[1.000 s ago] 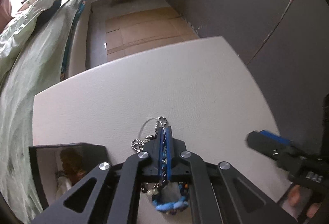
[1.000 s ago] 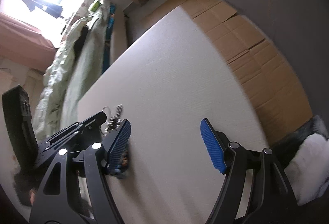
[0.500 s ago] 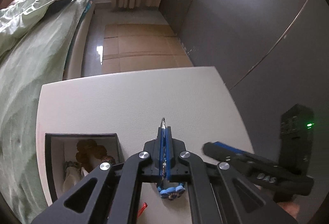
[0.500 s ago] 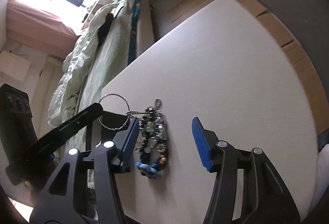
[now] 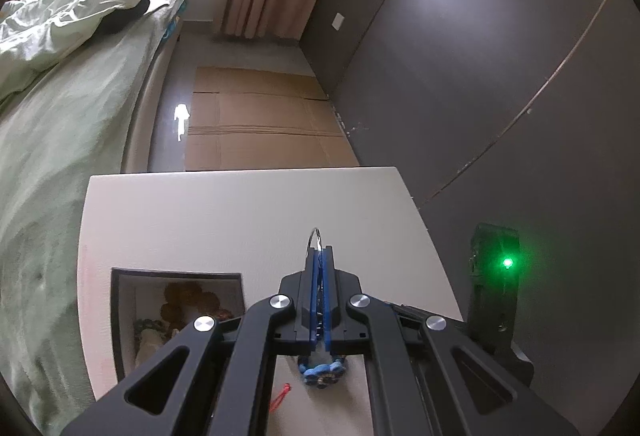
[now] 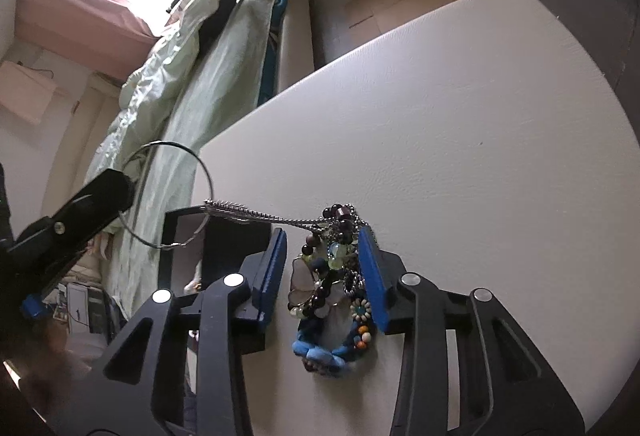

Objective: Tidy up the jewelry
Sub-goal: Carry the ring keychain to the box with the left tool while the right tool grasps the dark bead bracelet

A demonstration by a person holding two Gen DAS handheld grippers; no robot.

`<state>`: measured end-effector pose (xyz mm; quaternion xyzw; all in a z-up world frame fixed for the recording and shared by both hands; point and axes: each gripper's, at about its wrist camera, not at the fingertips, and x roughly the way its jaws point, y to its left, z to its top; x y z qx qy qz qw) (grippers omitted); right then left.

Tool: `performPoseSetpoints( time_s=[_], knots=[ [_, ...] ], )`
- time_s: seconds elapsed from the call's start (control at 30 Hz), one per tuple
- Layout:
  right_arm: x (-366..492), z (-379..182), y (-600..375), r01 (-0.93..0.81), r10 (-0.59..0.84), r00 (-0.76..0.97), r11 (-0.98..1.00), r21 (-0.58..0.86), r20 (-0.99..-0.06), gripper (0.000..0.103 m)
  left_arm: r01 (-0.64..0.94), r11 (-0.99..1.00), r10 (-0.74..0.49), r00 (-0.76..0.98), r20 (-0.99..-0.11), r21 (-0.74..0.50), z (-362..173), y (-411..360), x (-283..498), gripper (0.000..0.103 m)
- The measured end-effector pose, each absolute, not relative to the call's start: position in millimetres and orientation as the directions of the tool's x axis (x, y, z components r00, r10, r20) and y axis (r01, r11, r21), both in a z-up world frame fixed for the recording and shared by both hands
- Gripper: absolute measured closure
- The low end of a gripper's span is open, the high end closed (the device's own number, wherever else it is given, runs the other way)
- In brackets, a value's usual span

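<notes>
Item one, your left gripper [image 5: 320,268]: blue pads clenched on the thin wire ring [image 6: 176,191], which links by a short chain to the beaded jewelry bundle [image 6: 334,296]. Item two, your right gripper [image 6: 326,268]: jaws parted, straddling that bundle where it rests on the white table [image 6: 460,163]. Item three, the dark-walled jewelry box [image 5: 176,300]: left of the bundle, other pieces inside.

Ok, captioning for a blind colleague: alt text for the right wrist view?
The right gripper, jaws open, straddles a tangle of beaded jewelry on a white table. A chain runs from it to a wire hoop held by the left gripper.
</notes>
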<state>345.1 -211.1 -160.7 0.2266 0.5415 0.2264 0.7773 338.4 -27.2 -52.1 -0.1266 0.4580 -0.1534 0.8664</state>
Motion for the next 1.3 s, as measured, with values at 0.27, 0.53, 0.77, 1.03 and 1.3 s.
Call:
performPoseSetpoints(
  time_s=[0.27,0.53,0.77,1.03,1.3],
  knots=[
    [349,-166,-207,-0.096,0.555,0.322,0.825,0.557,-0.767,0.094,0.138,0.918,-0.386,0.531,-0.754,-0.372,-54,-15,336,0.103],
    [337,-143,-214,-0.123,0.554,0.376,0.825,0.552,-0.743,0.095,0.149,0.916,-0.391,0.54,-0.746,-0.373,-48,-14,332,0.103],
    [326,-125,-225,-0.129,0.564,0.421,0.812,0.569,-0.71,0.095,0.15,0.917,-0.389,0.548,-0.74,-0.37,-44,-14,325,0.103],
    [304,-93,-241,-0.171,0.588,0.493,0.789,0.591,-0.642,0.095,0.145,0.918,-0.385,0.553,-0.739,-0.369,-41,-12,321,0.103],
    [295,-61,-247,-0.228,0.624,0.532,0.756,0.614,-0.572,0.095,0.156,0.919,-0.382,0.572,-0.726,-0.361,-28,-12,316,0.103]
  ],
)
